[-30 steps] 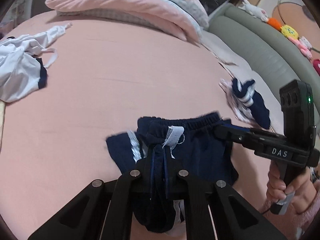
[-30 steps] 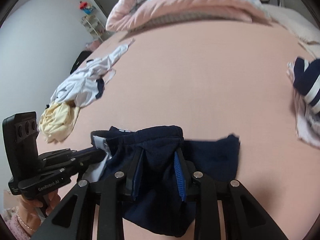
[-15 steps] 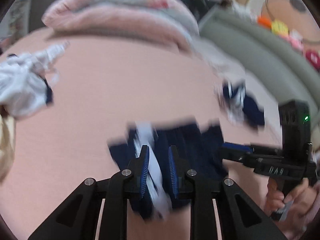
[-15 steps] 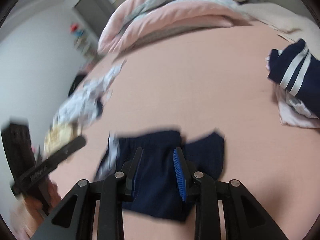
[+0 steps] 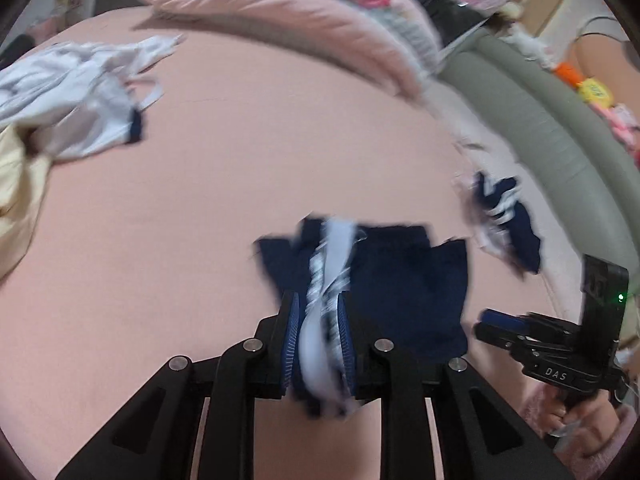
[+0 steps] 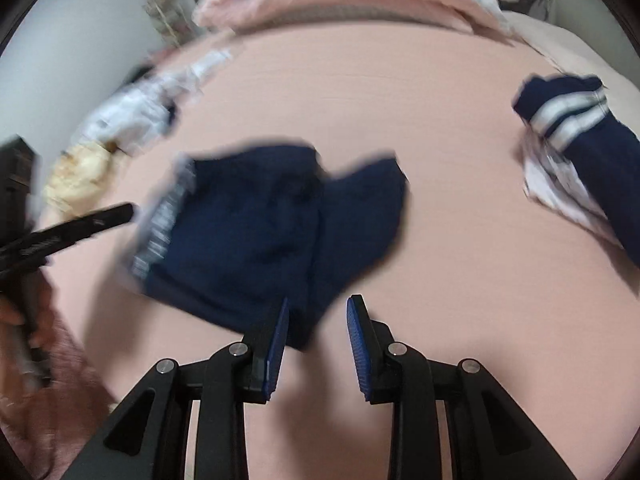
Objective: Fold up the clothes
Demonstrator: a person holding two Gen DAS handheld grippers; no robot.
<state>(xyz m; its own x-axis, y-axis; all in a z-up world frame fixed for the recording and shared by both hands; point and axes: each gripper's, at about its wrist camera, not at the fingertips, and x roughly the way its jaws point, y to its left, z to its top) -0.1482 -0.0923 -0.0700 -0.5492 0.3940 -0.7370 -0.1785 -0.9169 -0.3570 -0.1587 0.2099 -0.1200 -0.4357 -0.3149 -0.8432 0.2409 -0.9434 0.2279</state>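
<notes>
Navy shorts with a white side stripe (image 5: 400, 280) lie folded on the pink bed; in the right wrist view they (image 6: 256, 232) spread ahead of the fingers. My left gripper (image 5: 318, 320) is open a little, with the striped edge of the shorts lying between its blue pads. My right gripper (image 6: 316, 320) is open and empty just behind the shorts' near edge; it shows at the right of the left wrist view (image 5: 500, 324).
A white garment (image 5: 80, 92) and a yellow one (image 5: 16, 184) lie at the left. A navy striped piece (image 6: 576, 136) lies on a pale cloth at the right. Pink bedding (image 5: 280, 4) is piled at the back. A grey bed rail (image 5: 560, 136) runs along the right.
Both grippers have opened and let go of the shorts, which now lie on the bed. The right gripper has pulled back from them.
</notes>
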